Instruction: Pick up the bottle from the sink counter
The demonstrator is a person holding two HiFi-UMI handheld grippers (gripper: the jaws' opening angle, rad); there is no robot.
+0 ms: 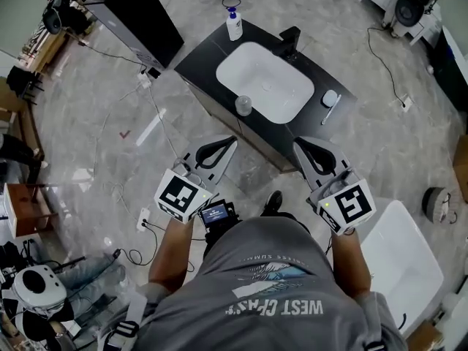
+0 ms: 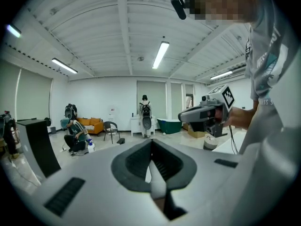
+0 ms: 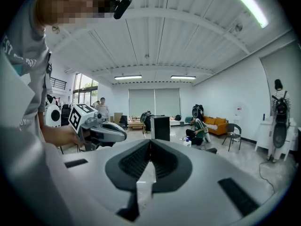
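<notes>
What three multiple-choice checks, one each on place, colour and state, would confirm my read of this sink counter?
1. Where is the pump bottle?
A) on the floor
B) on the counter corner left of the faucet
C) in the basin

2. What colour is the basin?
A) black
B) white
C) blue

3. What state is the left gripper in?
A) open
B) shut on the bottle
C) shut, empty

Answers:
1. B, the head view shows it standing on that corner.
2. B, it is white against the dark counter.
3. C, its jaws meet with nothing between them.
</notes>
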